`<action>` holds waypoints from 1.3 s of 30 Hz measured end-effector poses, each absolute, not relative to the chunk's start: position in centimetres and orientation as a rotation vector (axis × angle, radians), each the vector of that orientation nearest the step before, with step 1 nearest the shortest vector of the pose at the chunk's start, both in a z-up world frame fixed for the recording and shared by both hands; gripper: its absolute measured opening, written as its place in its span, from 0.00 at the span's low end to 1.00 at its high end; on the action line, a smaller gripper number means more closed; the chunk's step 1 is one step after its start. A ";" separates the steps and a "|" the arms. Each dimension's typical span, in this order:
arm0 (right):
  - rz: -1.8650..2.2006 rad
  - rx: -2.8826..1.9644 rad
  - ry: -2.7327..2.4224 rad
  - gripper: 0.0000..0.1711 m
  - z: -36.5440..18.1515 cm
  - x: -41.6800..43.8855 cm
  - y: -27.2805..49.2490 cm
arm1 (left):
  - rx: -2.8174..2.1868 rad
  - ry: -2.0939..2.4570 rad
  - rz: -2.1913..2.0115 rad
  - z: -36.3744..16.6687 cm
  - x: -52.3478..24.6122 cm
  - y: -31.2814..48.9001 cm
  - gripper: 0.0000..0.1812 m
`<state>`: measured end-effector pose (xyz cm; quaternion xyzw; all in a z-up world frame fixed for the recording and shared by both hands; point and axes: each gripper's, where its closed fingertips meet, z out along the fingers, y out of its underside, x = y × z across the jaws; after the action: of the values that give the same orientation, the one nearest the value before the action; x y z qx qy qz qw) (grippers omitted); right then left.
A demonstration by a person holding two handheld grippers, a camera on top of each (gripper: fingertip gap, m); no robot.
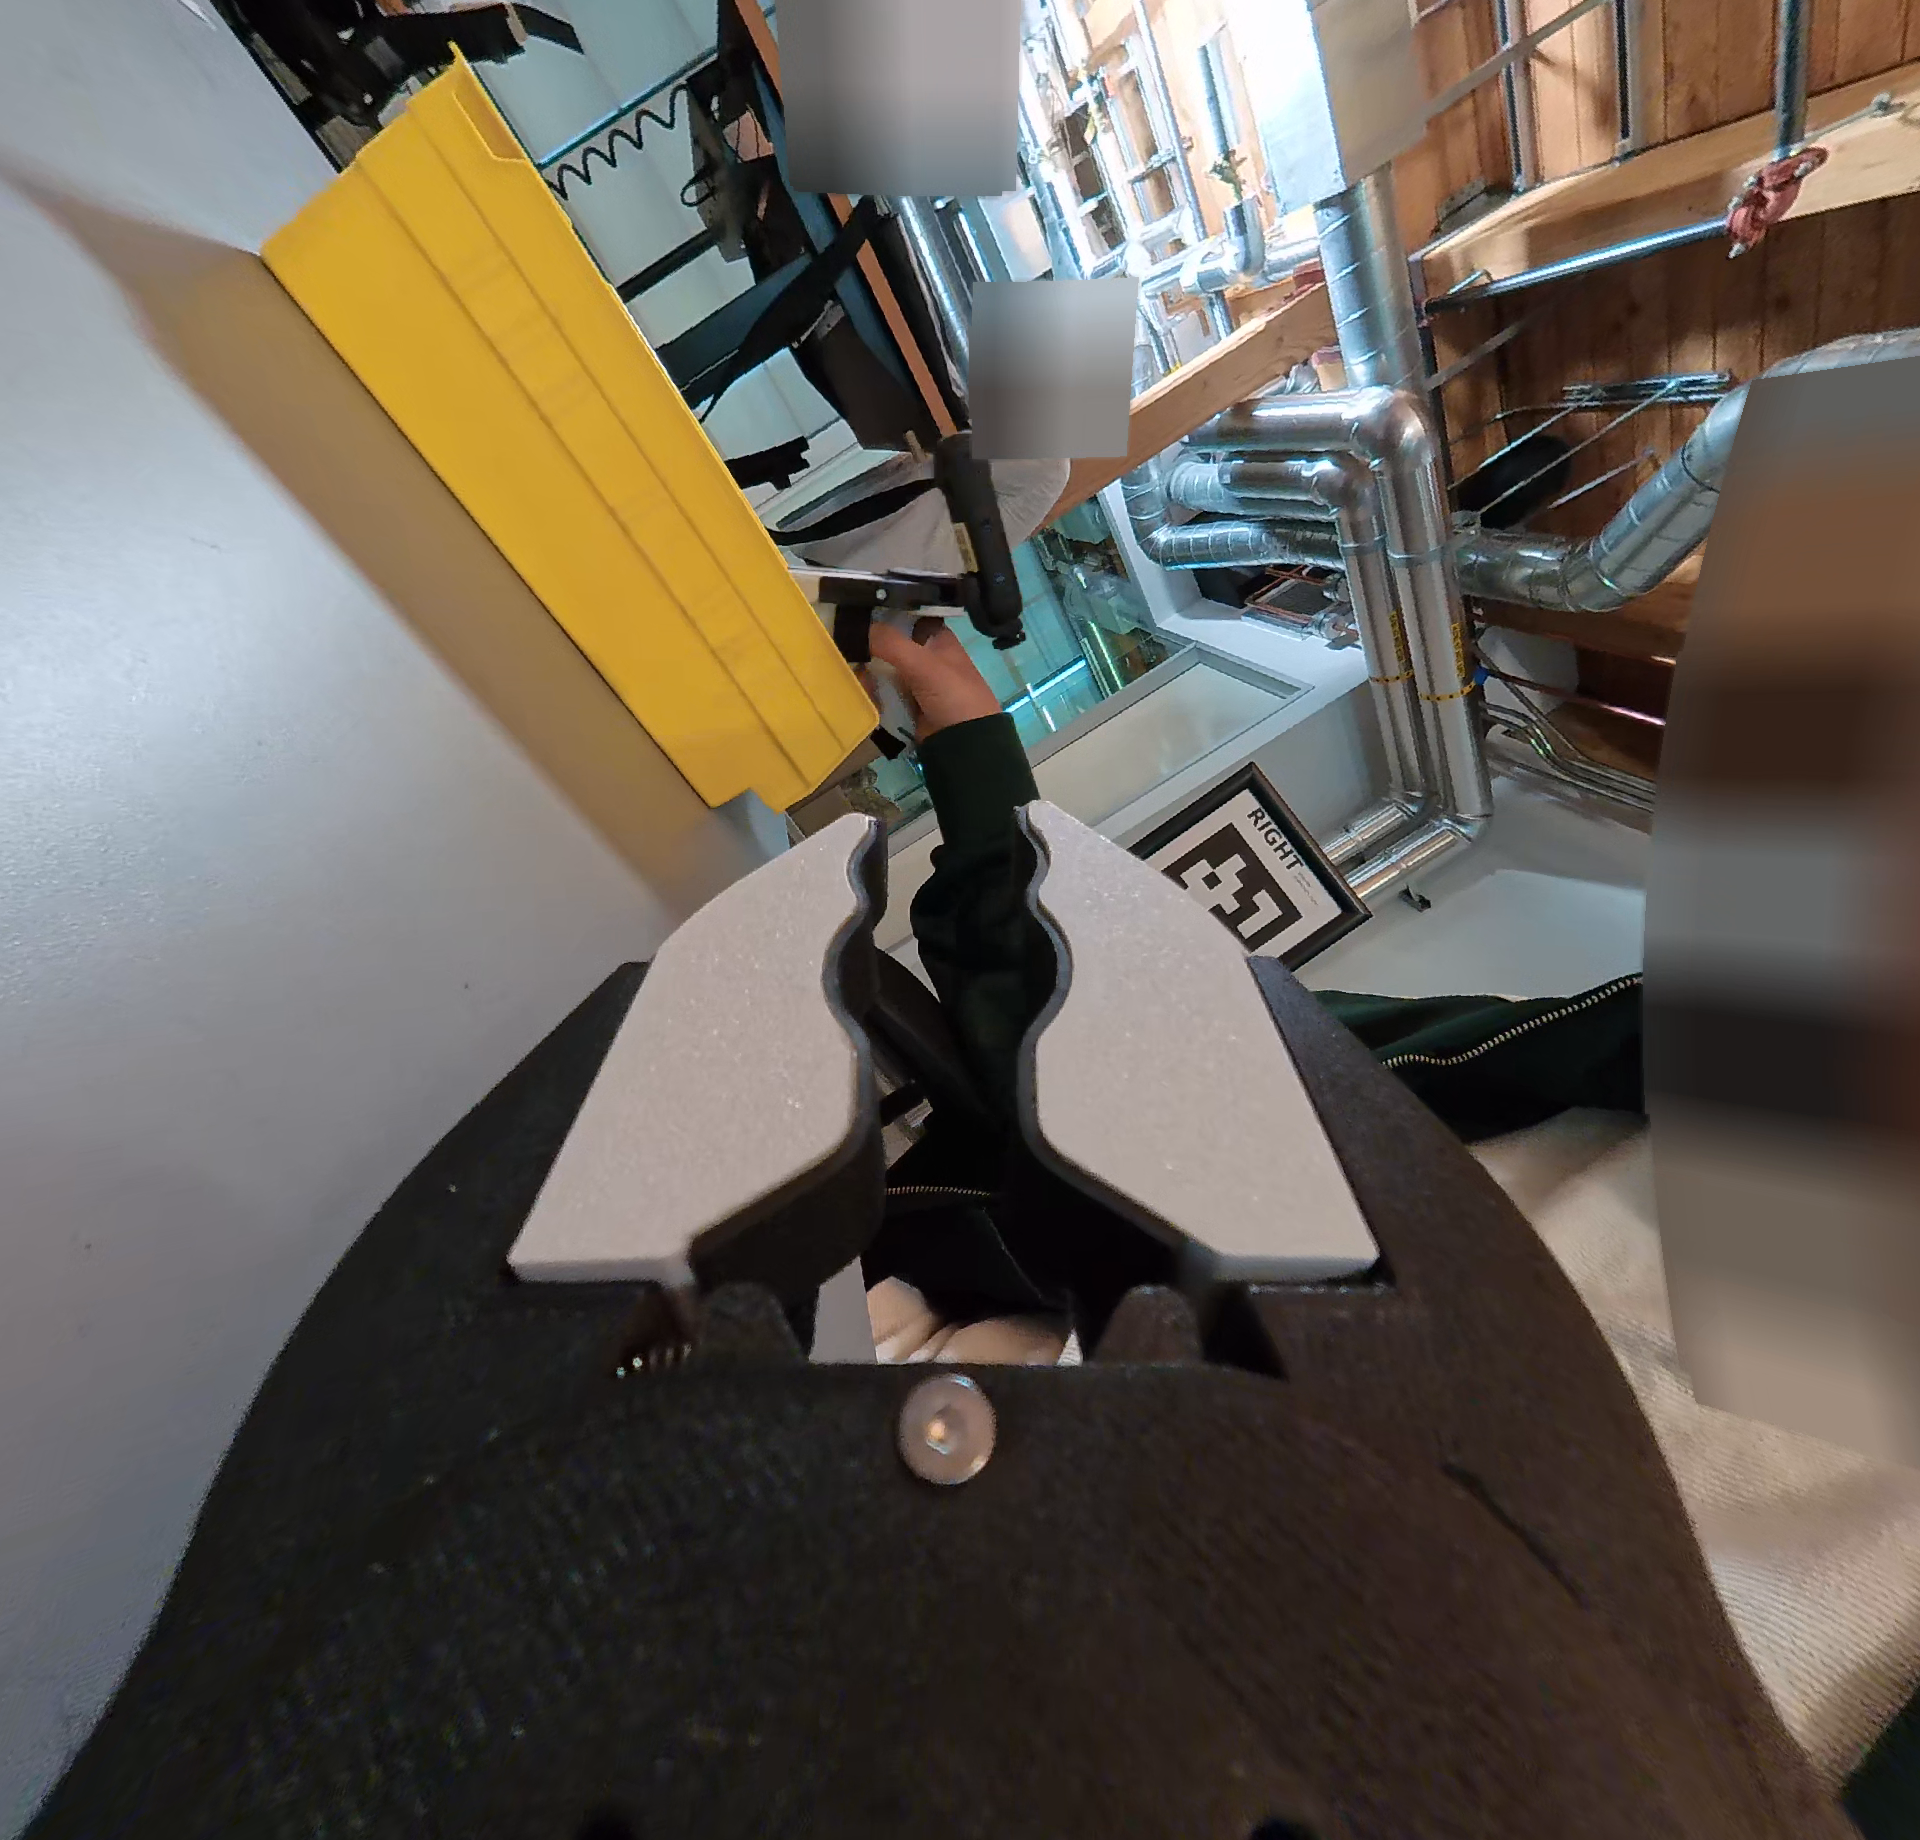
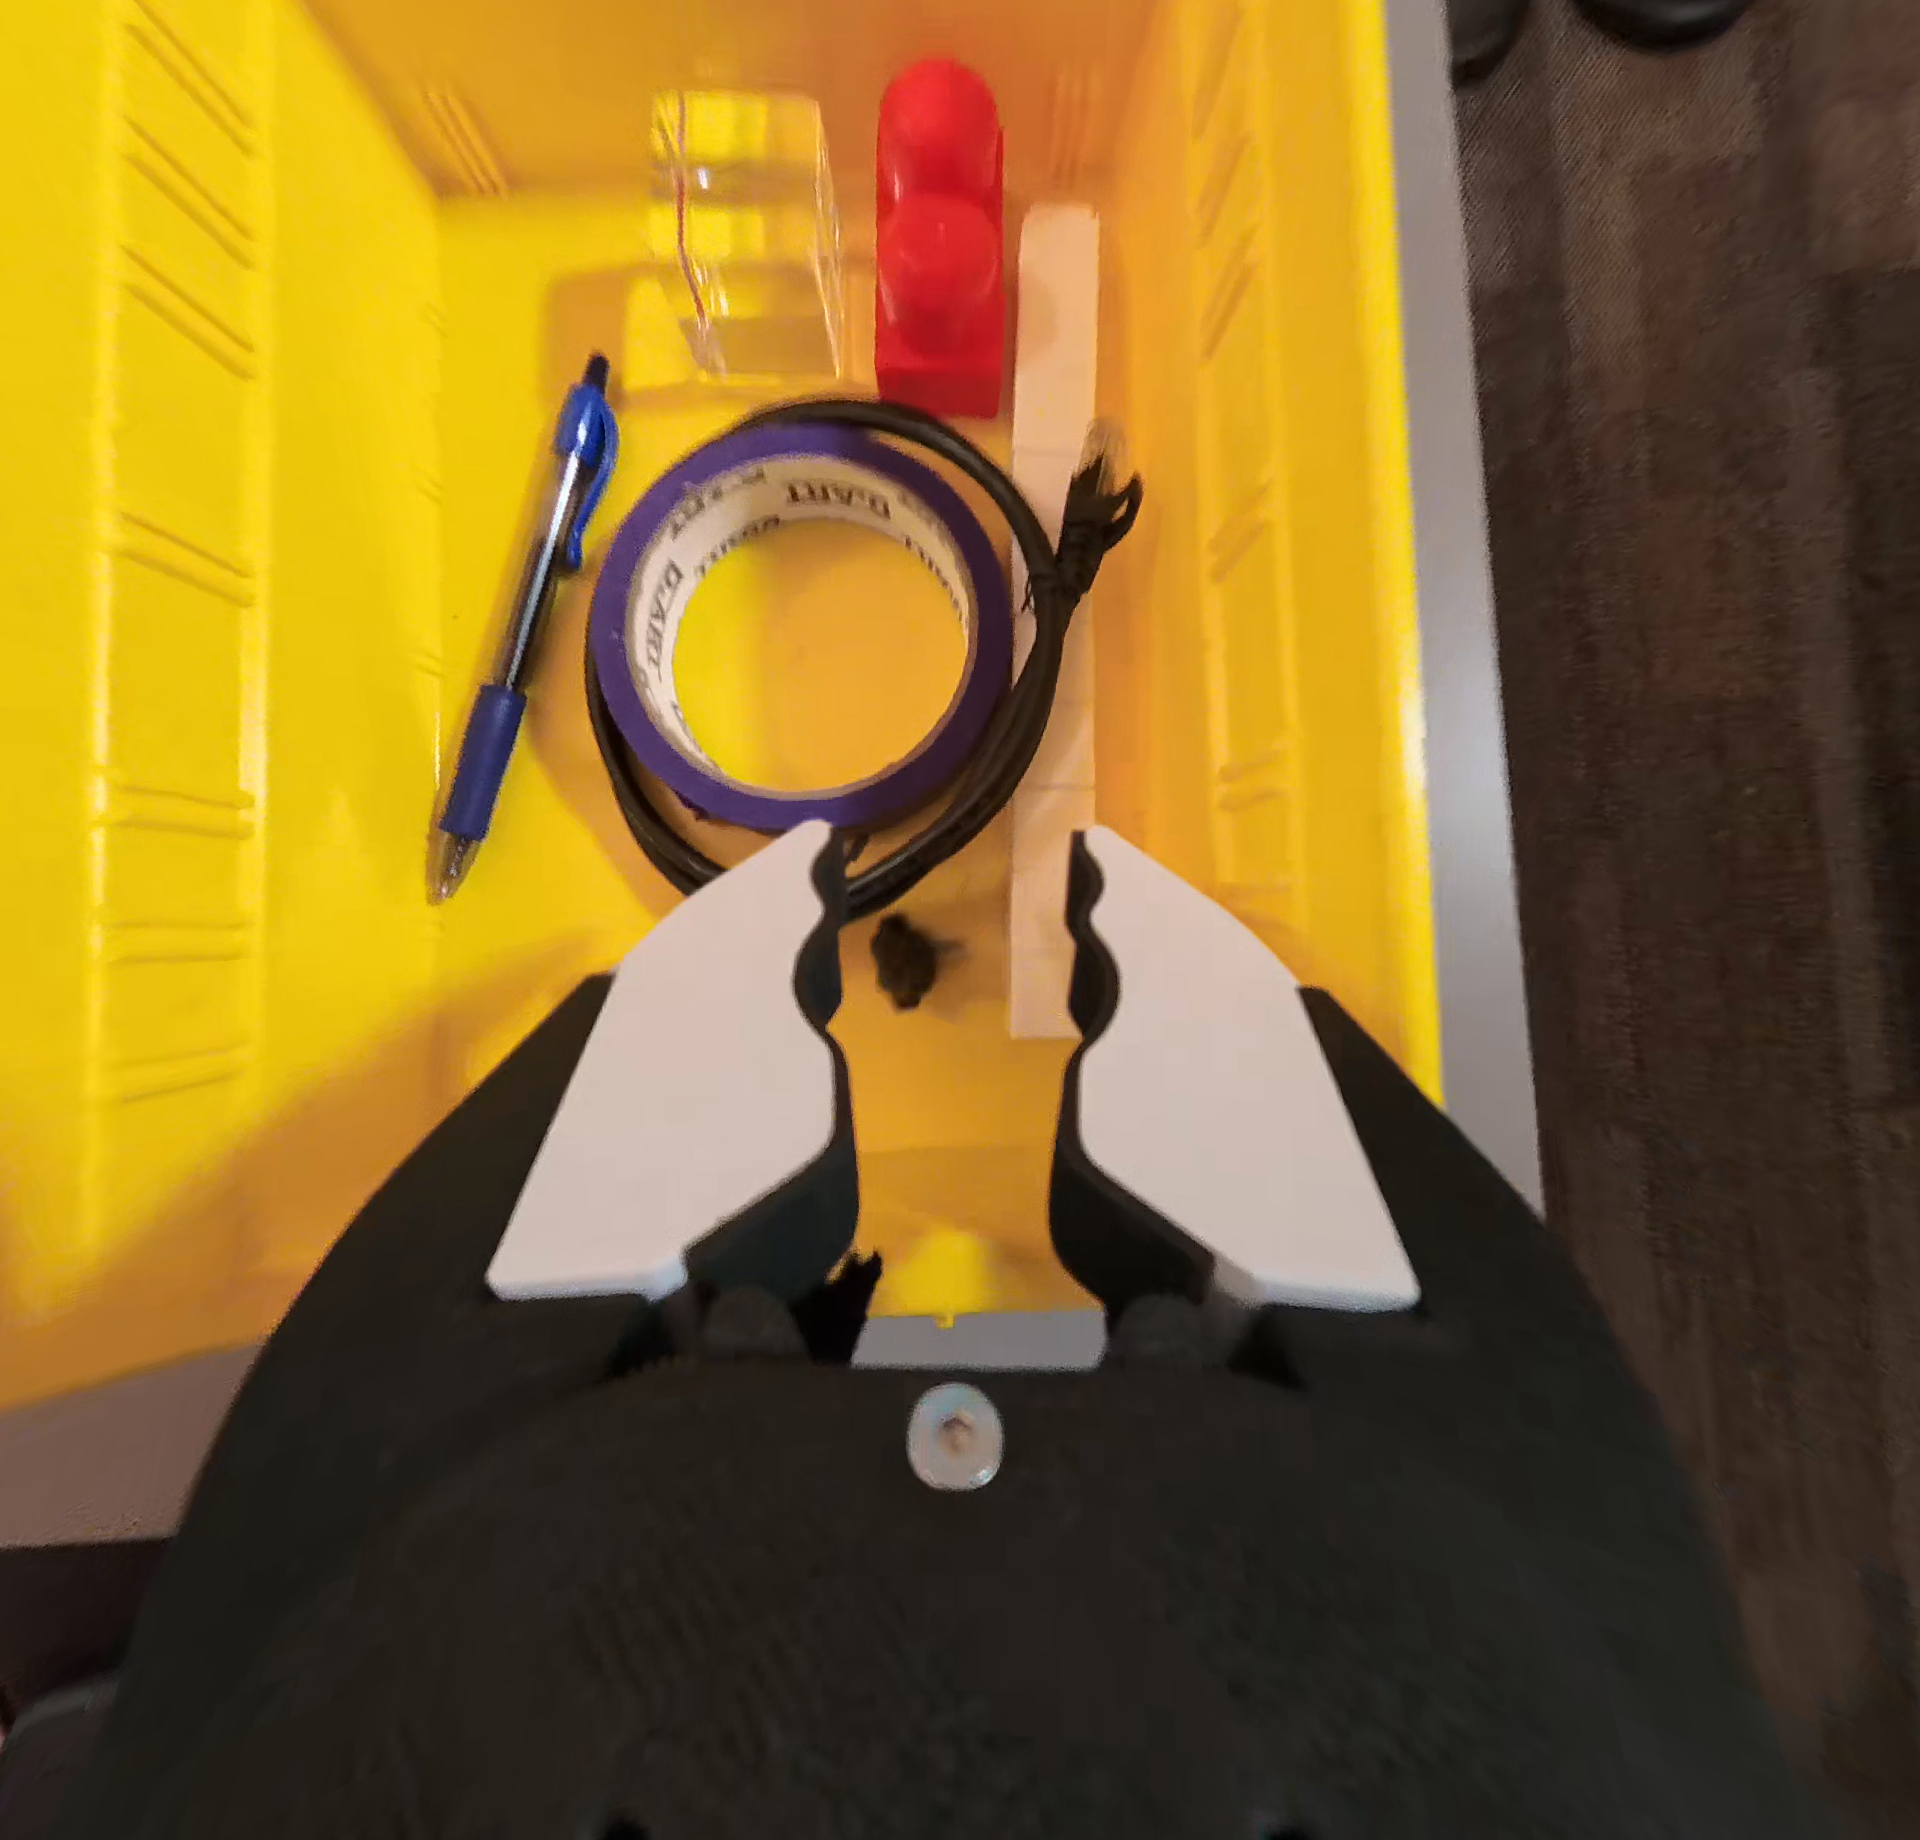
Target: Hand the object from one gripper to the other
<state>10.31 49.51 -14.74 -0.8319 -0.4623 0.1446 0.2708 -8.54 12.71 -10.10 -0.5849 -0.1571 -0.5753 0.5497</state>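
In the right wrist view my right gripper is open and empty, pointing down into a yellow bin. On the bin floor lie a purple tape roll, a coiled black cable around it, a blue pen, a red block, a clear plastic piece and a white strip. The fingertips hover over the near end of the cable. In the left wrist view my left gripper is open and empty, beside the yellow bin. The right gripper shows far off over the bin's far end, held by a hand.
The bin stands on a pale grey table. A dark green sleeve runs between my left fingers in the view. A framed black-and-white marker stands beyond. Dark floor lies right of the table edge. One gripper's finger ends stand about 40 cm off the other's. The left gripper is farther from the red block, some 45 cm, than the right, some 15 cm.
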 end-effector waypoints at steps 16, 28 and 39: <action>1.323 -1.210 -1.479 0.19 -1.2 -6.9 25.5 | -1.416 -0.345 -1.246 -10.0 -9.0 12.8 0.13; 1.450 -1.075 -1.855 0.20 -10.2 -13.3 13.5 | -1.540 -0.377 -0.885 -10.6 -11.5 8.8 0.10; 1.672 -1.031 -1.929 0.19 -10.8 -16.7 9.9 | -1.388 -0.552 -0.326 -5.6 -19.2 -3.6 0.04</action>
<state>-16.66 9.86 -10.76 -0.3676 -0.6874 0.5958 0.1931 -19.19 -3.59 -5.64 -0.6284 -0.2498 -0.1474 0.7218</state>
